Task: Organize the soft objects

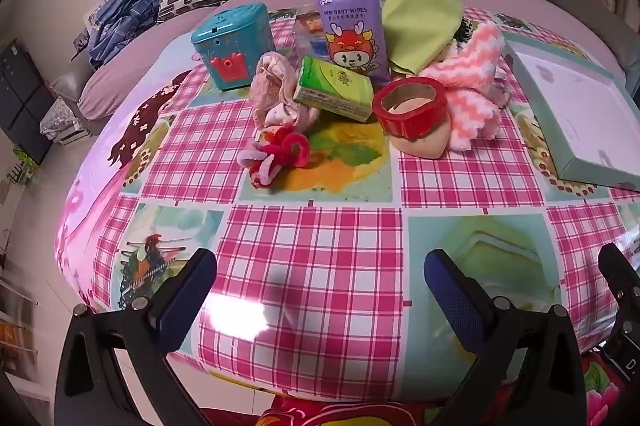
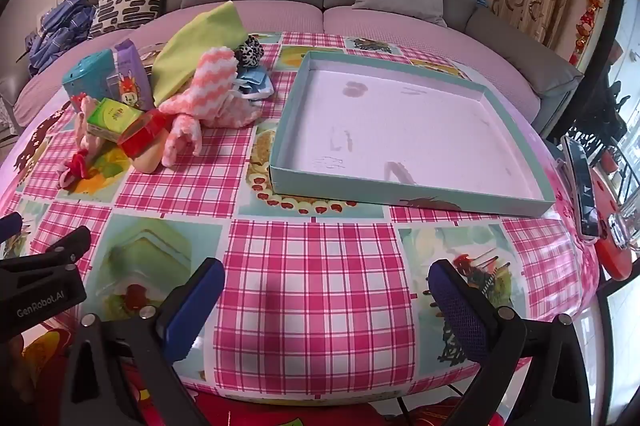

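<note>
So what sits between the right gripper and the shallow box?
Nothing: only bare checked tablecloth lies between the open right gripper and the empty teal box, clearest in the right wrist view.

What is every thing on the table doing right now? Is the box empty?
Left hand-held gripper: open, holding nothing.
Right hand-held gripper: open, holding nothing.
Shallow box: lidless, empty.
Baby wipes pack: standing upright.
Green tissue pack: tilted, propped on the pile.
Red tape roll: tilted, leaning on a beige thing.
Green cloth: crumpled, draped on the pile.
Pink-white fluffy cloth: bunched up.
Teal box: closed.
</note>
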